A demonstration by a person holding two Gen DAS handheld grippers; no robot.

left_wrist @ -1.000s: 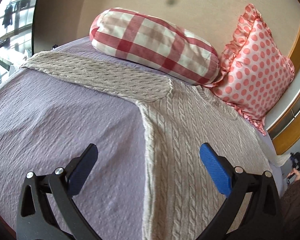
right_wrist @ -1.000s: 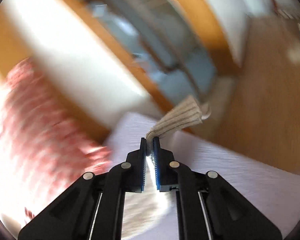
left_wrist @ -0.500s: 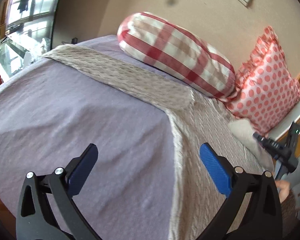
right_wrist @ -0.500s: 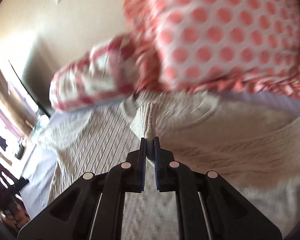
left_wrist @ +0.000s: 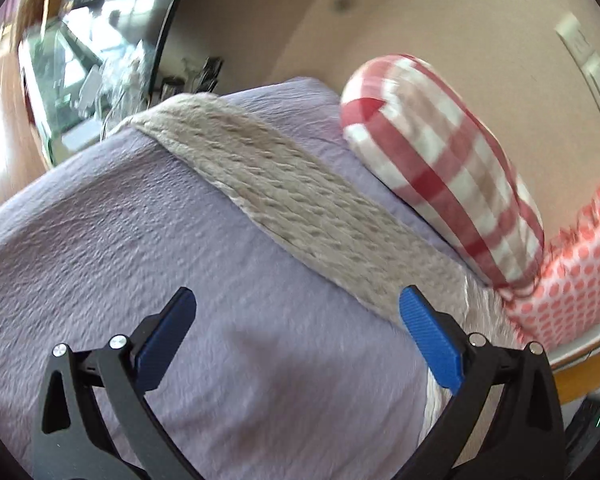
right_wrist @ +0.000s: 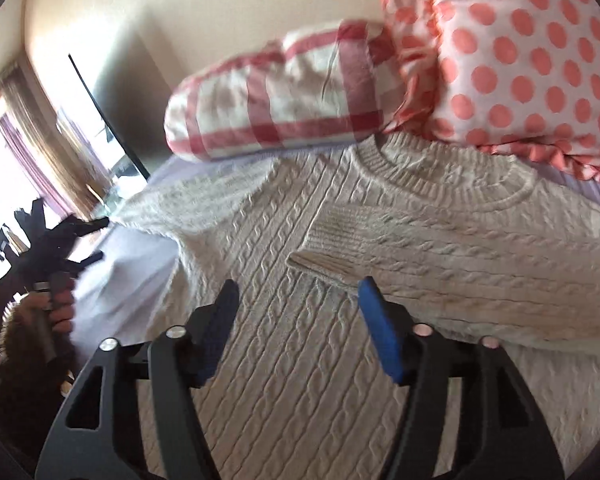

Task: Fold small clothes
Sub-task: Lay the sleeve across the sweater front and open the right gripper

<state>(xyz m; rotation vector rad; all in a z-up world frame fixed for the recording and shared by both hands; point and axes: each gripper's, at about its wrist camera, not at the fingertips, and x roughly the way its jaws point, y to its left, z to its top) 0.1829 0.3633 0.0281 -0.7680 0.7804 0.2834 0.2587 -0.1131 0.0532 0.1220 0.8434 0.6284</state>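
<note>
A cream cable-knit sweater point(right_wrist: 300, 320) lies flat on the purple bedspread point(left_wrist: 140, 240). Its right sleeve point(right_wrist: 440, 256) is folded across the chest, cuff just beyond my right gripper point(right_wrist: 296, 292), which is open and empty above the sweater's front. The left sleeve point(left_wrist: 284, 200) stretches out straight across the bed toward the far corner. My left gripper point(left_wrist: 296, 304) is open and empty, hovering over the bedspread just short of that sleeve. In the right wrist view the left gripper point(right_wrist: 56, 232) shows at the far left, held in a hand.
A red-and-white checked bolster point(left_wrist: 440, 160) and a pink polka-dot pillow point(right_wrist: 520, 60) lie against the wall behind the sweater's collar point(right_wrist: 440, 172). A window point(left_wrist: 88, 60) and a dark panel stand beyond the bed's far corner. A wooden bed edge point(left_wrist: 588, 372) runs at the right.
My right gripper has opened and let go of the sleeve cuff, which now lies folded across the chest. My left gripper has swung left toward the outstretched left sleeve.
</note>
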